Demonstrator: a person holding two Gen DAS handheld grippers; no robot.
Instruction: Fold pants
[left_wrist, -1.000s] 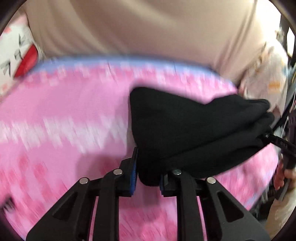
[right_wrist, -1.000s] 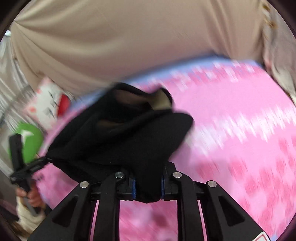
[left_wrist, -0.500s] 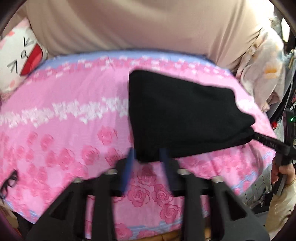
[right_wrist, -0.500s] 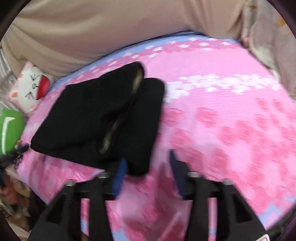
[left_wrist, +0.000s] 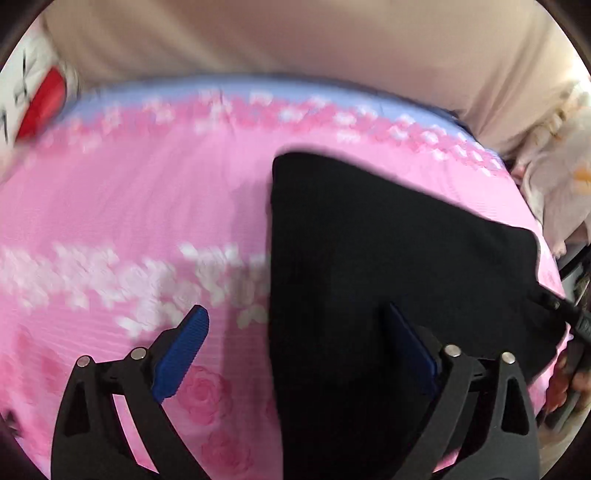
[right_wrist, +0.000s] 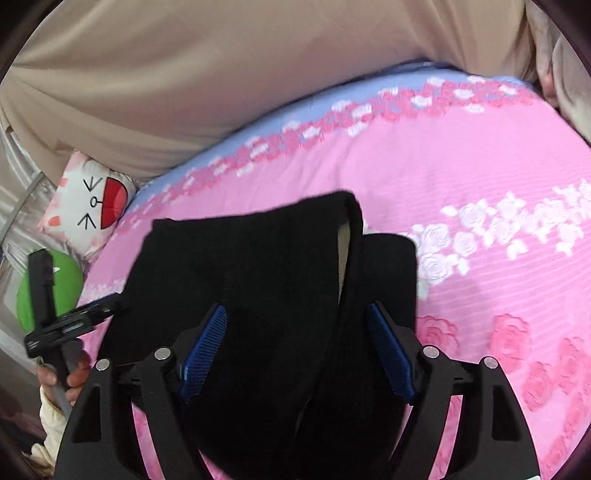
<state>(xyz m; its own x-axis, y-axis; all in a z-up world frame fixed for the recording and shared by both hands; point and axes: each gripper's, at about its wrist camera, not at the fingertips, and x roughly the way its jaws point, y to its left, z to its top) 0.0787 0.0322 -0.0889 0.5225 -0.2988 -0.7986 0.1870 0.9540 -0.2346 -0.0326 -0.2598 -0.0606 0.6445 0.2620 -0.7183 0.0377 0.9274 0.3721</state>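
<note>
Left wrist view: black pants (left_wrist: 369, 258) lying folded and flat on the pink rose-print bedspread (left_wrist: 129, 221), toward its right side. Left gripper (left_wrist: 299, 343) over the near left edge of the pants, fingers spread wide; blue left pad (left_wrist: 181, 354) above bare bedspread, right pad (left_wrist: 410, 350) above the black cloth, neither pressing on it. Cloth edge running up between the two fingers, nothing pinched. Jaws just been opening. Far right corner of the pants next to the right gripper (left_wrist: 565, 317), with a hand (left_wrist: 569, 376) seen below it at the bed's edge.

Right wrist view: same pants (right_wrist: 266, 288) with the waistband opening (right_wrist: 345, 236) showing a pale lining at the far end. Right gripper (right_wrist: 295, 350) fingers spread, both blue pads (right_wrist: 203, 347) hovering over black cloth, one on each side of a fold ridge, not clamping. Jaws just been opening here too. Left gripper (right_wrist: 88, 314) just beside the pants' left corner, held by a hand (right_wrist: 62, 376).

Compared with a second ago: then, both pairs of fingers pressed together on bunched, lifted cloth; now released, the pants spread flat on the bed.

Farther out: cat-face cushion (right_wrist: 88, 206) and a green round object (right_wrist: 48, 291) off the bed's left end, beige curtain (right_wrist: 221, 74) behind the bed.
</note>
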